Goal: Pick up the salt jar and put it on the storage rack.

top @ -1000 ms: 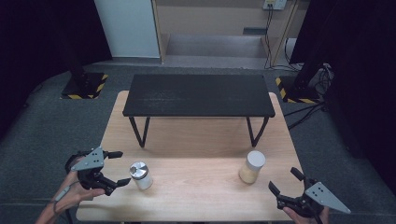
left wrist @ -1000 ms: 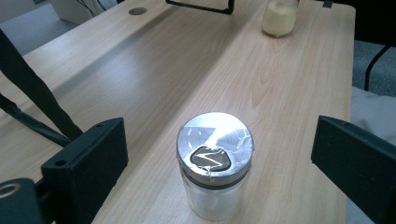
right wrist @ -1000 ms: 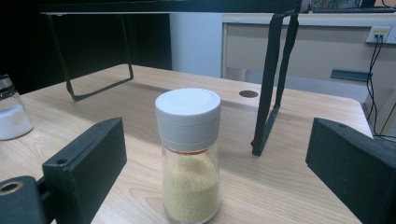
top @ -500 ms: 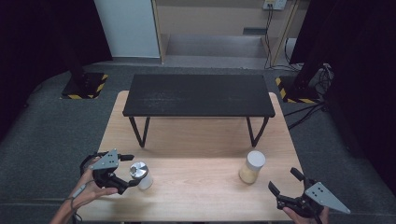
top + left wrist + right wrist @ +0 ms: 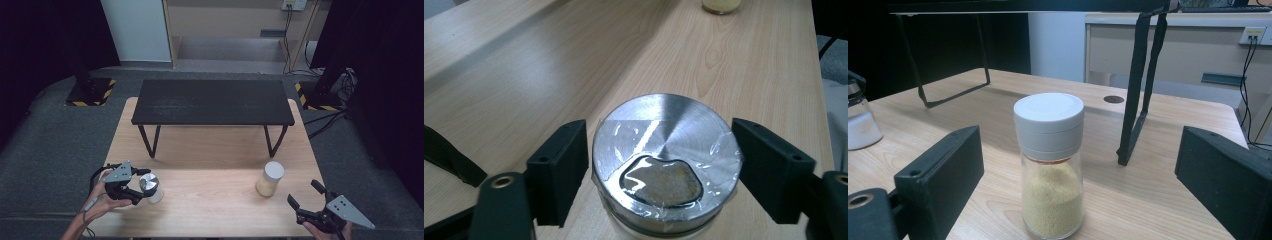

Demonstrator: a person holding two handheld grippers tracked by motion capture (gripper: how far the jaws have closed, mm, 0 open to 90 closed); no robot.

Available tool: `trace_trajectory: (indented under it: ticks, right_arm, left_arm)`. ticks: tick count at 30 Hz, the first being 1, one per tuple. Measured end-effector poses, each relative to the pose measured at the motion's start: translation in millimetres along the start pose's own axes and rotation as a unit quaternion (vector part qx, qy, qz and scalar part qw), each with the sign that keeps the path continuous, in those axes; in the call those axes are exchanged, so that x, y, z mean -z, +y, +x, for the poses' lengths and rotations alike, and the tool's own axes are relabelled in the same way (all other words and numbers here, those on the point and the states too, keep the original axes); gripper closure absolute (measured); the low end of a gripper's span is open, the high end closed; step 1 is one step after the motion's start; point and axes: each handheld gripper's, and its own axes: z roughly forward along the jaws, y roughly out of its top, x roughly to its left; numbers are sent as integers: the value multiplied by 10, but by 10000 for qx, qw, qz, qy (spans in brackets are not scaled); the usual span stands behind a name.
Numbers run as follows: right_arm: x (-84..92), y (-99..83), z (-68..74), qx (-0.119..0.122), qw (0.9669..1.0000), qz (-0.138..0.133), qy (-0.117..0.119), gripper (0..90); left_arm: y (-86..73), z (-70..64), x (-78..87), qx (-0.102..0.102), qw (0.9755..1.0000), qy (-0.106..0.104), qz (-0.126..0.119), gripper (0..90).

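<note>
Two jars: both stand upright on the pale wooden table (image 5: 215, 150).
Left gripper (image 5: 141, 185): jaws just closing around the silver-lidded glass jar of white powder (image 5: 667, 150); pads close beside the lid, contact unclear.
Right gripper (image 5: 306, 201): jaws spread wide, short of the white-capped glass jar of yellow granules (image 5: 1052, 165).
Black metal bench (image 5: 212, 102): behind both jars.
</note>
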Motion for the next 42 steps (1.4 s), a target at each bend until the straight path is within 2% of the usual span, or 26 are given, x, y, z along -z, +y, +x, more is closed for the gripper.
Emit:
trace_trajectory:
  ticks: [3,10,14,19,20,22,26,27,28,29,30,33,34,35,36,37,38,39,40,41,42]
  right_arm:
    - [-1,-2,2,-6,10000,-2,-3,54]
    - [-5,-6,-2,-15,10000,1,-15,54]
    - [-4,-8,-2,-10,10000,-13,-20,54]
    - [-3,-11,-6,-17,10000,-21,-20,55]
    - [-3,-12,-5,-20,10000,-23,-23,55]
    - [-5,-11,-8,-25,10000,-15,-16,55]
    - [-6,-10,-9,-18,10000,-14,-5,56]
    - [-6,-10,-9,-18,10000,-14,-5,56]
    - [-7,-12,-10,-19,10000,-23,-5,56]
    - [-6,-12,-10,-27,10000,-25,-7,56]
    - [-6,-12,-10,-27,10000,-25,-7,56]
    - [-1,-13,-13,-33,10000,-30,-9,56]
    - [-1,-12,-15,-32,10000,-27,-7,56]
    - [0,-12,-14,-34,10000,-29,-5,56]
    - [0,-12,-14,-31,10000,-29,-5,56]
    - [0,-12,-14,-31,10000,-29,-5,56]
    - [-1,-13,-18,-35,10000,-27,1,56]
    - [-1,-13,-20,-35,10000,-23,4,56]
    - [-1,-13,-20,-35,10000,-23,4,56]
    - [-2,-13,-24,-38,10000,-20,14,56]
    - [-1,-13,-24,-38,10000,-22,11,57]
  left_arm:
    - [-35,16,-20,5,10000,-53,-46,323]
    - [-57,18,-16,113,9999,-41,-115,336]
    - [-20,-18,-11,44,9999,76,-78,338]
    - [53,2,39,144,9997,61,-211,339]
    - [132,-1,77,133,9996,69,-258,339]
    - [171,-3,96,131,9994,73,-311,339]
    - [465,3,200,65,9990,39,-447,339]
    - [465,3,200,65,9990,39,-447,339]
    - [545,11,220,17,9990,20,-440,339]
    - [694,38,256,-17,9989,-39,-469,339]
    - [694,38,256,-17,9989,-39,-469,339]
    - [977,92,326,-18,9983,-75,-583,339]
    - [977,92,326,-18,9983,-75,-583,339]
    - [1117,117,366,9,9979,-60,-641,339]
    - [1183,128,388,19,9977,-38,-676,339]
    - [1183,128,388,19,9977,-38,-676,339]
    - [1316,146,431,66,9972,19,-742,339]
    - [1386,161,453,77,9971,36,-757,339]
    - [1386,161,453,77,9971,36,-757,339]
    - [1522,198,498,130,9968,78,-780,339]
    - [1582,208,516,138,9966,117,-801,339]
